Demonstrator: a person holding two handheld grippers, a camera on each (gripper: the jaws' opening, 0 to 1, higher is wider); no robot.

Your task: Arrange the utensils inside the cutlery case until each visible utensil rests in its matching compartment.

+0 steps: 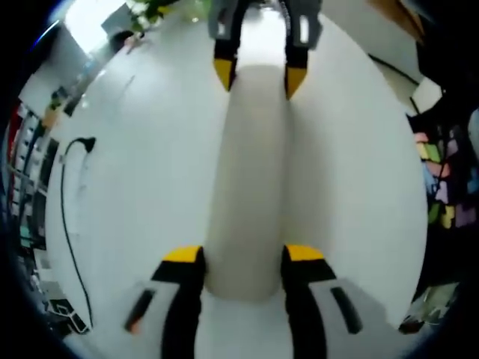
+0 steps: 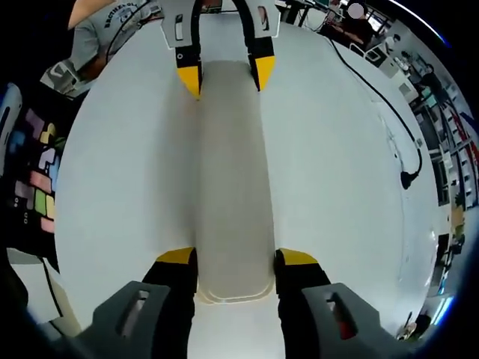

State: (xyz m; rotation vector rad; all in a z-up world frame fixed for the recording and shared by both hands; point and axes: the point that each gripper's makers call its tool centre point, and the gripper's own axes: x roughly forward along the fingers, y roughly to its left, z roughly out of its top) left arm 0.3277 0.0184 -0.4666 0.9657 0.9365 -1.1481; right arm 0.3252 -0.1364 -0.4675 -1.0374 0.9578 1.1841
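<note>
White cutlery case (image 1: 247,187) spans lengthwise between both tools.

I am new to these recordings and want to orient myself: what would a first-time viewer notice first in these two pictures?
The eye goes first to the long, pale, narrow plastic case lying on the white table, running straight away between the jaws. Each yellow-tipped tool grips one end of it: the left tool near the bottom of the left gripper view, the right tool likewise in its view, each seeing the other at the far end. A black cable trails across the table.
</note>
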